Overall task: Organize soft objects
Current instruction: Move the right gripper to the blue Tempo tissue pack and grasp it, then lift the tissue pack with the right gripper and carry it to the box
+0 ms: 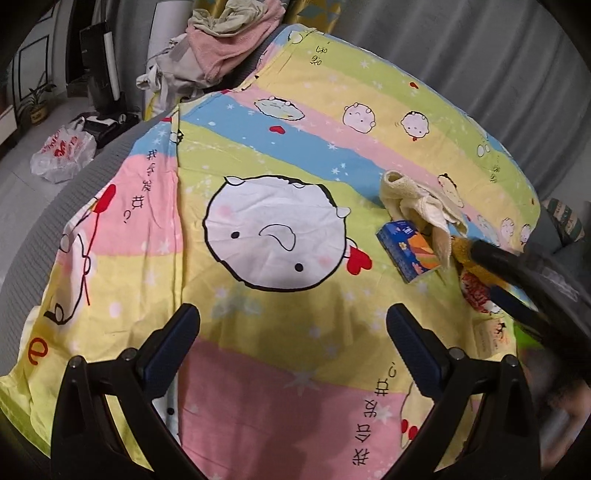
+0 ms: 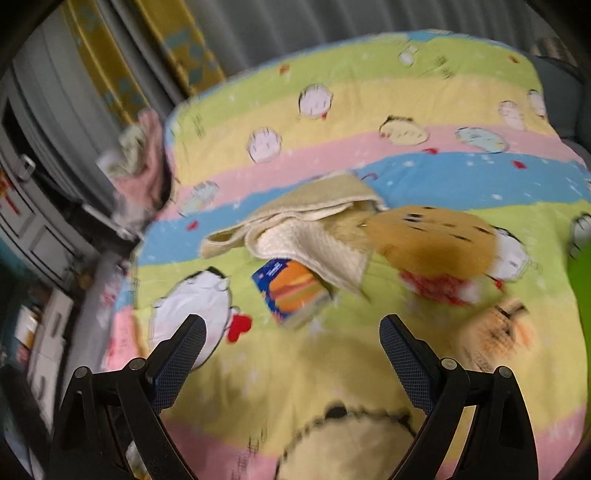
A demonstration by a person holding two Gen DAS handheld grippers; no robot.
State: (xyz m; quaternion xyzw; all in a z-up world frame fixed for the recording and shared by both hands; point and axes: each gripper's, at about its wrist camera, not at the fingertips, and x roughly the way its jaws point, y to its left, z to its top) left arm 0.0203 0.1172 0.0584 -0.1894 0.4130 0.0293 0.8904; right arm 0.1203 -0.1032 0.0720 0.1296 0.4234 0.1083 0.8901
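So we hover both spread, empty tools, left tool [image 1: 293,319] and right tool [image 2: 291,330], over the bed; next we reach for the towel [image 2: 295,225].

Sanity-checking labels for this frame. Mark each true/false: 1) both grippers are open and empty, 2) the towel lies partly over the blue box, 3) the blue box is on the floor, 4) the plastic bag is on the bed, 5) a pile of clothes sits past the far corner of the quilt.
1) True: the left gripper and right gripper are both open, nothing between the fingers.
2) True: the towel drapes over one end of the blue box.
3) False: it lies on the quilt.
4) False: the plastic bag is on the floor beside the bed.
5) True: the pile of clothes is there.
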